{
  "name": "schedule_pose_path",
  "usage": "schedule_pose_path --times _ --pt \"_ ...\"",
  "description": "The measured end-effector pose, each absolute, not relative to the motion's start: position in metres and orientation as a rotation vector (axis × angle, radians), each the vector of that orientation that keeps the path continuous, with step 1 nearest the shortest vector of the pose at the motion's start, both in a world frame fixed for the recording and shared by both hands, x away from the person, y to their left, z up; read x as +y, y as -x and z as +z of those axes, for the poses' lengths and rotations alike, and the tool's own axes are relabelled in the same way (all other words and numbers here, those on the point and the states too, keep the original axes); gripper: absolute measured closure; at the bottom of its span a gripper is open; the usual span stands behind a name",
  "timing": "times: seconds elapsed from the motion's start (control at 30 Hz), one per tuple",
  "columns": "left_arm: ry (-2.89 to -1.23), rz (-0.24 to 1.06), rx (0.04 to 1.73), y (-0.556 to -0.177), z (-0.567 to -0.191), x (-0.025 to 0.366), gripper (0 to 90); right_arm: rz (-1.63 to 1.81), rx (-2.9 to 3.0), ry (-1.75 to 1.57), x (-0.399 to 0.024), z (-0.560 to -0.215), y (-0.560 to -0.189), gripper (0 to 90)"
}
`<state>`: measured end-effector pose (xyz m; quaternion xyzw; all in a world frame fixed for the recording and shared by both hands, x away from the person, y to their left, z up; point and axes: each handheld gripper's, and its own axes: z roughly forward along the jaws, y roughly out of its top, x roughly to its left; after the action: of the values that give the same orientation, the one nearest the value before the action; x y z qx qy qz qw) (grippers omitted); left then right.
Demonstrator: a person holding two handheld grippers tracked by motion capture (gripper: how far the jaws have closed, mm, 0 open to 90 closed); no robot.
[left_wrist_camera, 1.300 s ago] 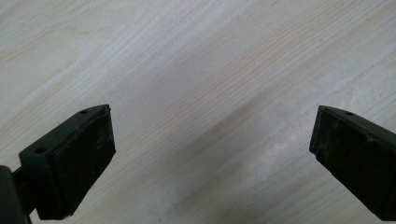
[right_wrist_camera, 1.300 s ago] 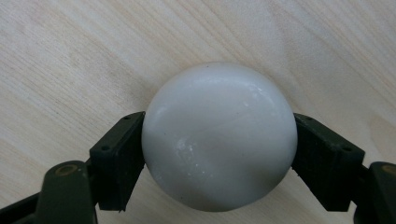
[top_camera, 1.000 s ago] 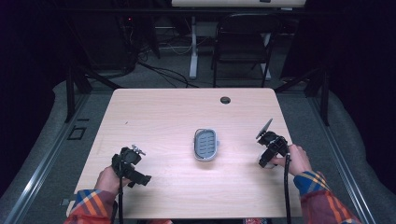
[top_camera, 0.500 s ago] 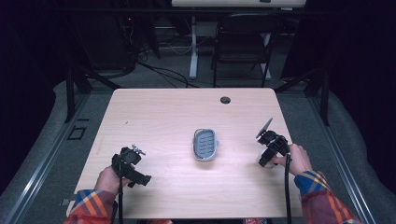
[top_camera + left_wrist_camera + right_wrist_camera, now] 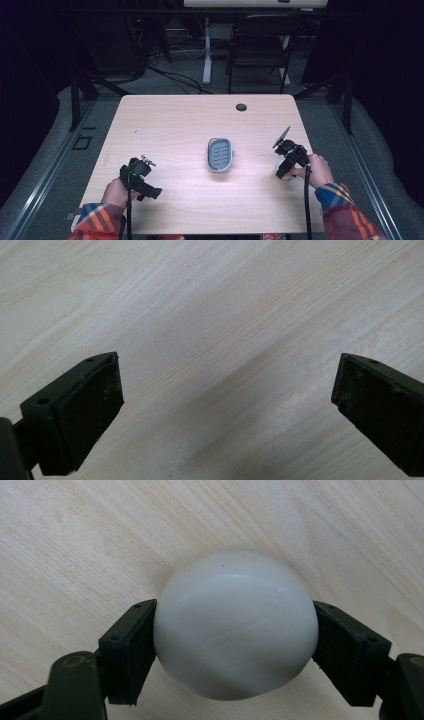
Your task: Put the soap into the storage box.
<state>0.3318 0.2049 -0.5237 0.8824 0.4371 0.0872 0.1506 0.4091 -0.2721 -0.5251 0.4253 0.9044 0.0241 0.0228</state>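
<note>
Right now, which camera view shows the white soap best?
The right gripper view: the soap sits large between the right gripper jaws, which press its sides. In the high view it is a small white patch under that gripper. The left gripper view faces the table.

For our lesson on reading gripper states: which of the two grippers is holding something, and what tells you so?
The right gripper: its jaws press on both sides of a white rounded object. The left gripper stands open, with bare table between its jaws.

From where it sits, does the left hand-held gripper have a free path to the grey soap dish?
Probably yes. The left hand-held gripper is open and empty, and only bare table lies between it and the soap dish. The right hand-held gripper, clamped on the white soap bar, stays aside.
</note>
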Motion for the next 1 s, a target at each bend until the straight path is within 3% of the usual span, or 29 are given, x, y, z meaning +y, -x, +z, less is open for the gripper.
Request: schedule_pose_path --times 1.0 --pt "-2.533 0.249 1.256 -0.332 -0.524 0.205 0.0 0.135 2.844 -1.277 -0.256 -0.515 -0.410 23.2"
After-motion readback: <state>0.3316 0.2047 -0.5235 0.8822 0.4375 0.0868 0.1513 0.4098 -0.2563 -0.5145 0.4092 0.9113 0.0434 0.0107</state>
